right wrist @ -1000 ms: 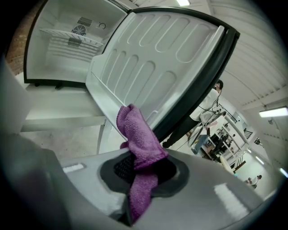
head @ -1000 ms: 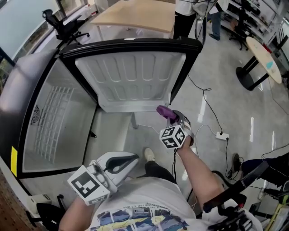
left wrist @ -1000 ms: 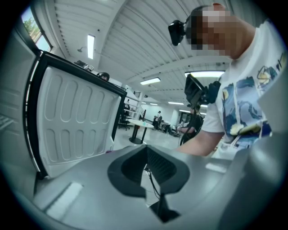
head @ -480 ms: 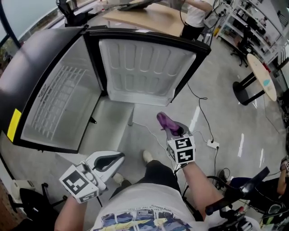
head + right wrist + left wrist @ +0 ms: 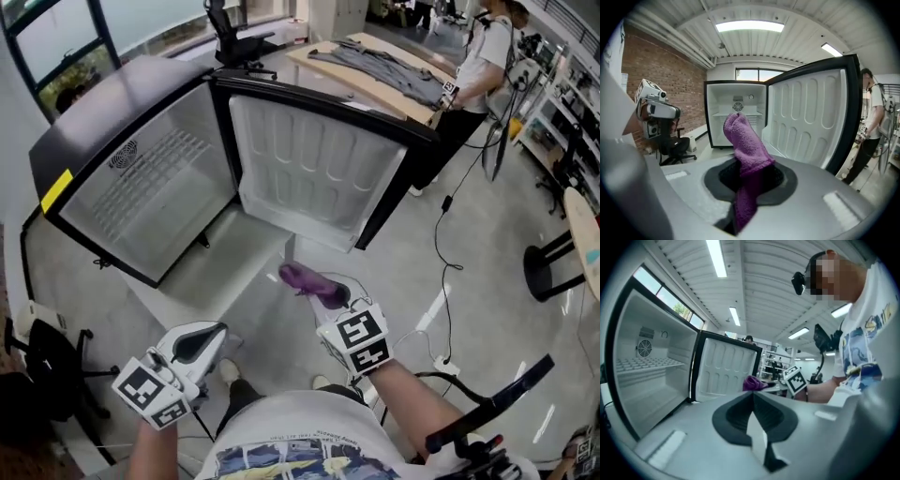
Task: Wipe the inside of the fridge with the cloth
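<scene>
Cloth (image 5: 743, 139) stands clamped in right gripper (image 5: 747, 183), facing fridge (image 5: 716, 101).

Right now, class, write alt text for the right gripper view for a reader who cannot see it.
The right gripper grips a purple cloth in its jaws, pointing at a white fridge whose door stands open to the right.
</scene>
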Demonstrator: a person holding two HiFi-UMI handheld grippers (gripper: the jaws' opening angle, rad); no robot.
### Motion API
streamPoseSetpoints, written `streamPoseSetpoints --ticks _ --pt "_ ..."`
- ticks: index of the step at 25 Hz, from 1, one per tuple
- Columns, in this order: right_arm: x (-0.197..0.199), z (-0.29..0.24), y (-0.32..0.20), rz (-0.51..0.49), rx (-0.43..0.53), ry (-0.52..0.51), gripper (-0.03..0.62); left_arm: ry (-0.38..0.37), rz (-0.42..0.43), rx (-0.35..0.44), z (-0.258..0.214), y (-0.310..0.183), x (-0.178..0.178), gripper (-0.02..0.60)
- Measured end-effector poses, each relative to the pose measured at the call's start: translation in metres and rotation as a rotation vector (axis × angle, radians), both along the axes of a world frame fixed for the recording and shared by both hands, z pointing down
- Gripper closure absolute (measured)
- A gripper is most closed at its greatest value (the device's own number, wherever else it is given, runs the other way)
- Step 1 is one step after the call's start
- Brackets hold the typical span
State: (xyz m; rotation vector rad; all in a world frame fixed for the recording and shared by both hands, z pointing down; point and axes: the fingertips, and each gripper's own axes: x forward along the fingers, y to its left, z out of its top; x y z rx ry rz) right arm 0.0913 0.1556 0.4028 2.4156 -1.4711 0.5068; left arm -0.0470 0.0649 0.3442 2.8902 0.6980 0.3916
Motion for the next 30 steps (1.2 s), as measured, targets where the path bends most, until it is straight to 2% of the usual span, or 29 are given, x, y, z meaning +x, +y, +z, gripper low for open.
streamPoseSetpoints --ticks 4,9,12,18,26,30 --pt "-0.015 -0.009 0.029 -0.145 0.022 -0.002 0.543 0.004 -0.128 -0.004 0.001 0.050 -0.011 0.575" --pt "-0.039 -0.007 0.062 -0.253 0.010 -0.030 0.543 -0.051 -0.183 0.014 0.008 0.096 -0.039 0.575" --pt "-0.052 -0.003 0.070 -0.273 0.012 -0.050 0.542 -0.070 -0.195 0.026 0.010 0.105 -0.050 0.575" --pt "-0.084 -0.023 0.074 -0.288 0.059 -0.073 0.542 -0.021 -0.169 0.047 -0.011 0.116 -0.067 0.575" --pt "-0.152 -0.054 0.064 -0.382 0.088 -0.032 0.543 -0.010 -0.189 0.030 -0.017 0.112 -0.124 0.575" --pt "-0.178 -0.060 0.067 -0.393 0.088 -0.017 0.542 -0.013 -0.181 0.005 -0.012 0.118 -0.146 0.575"
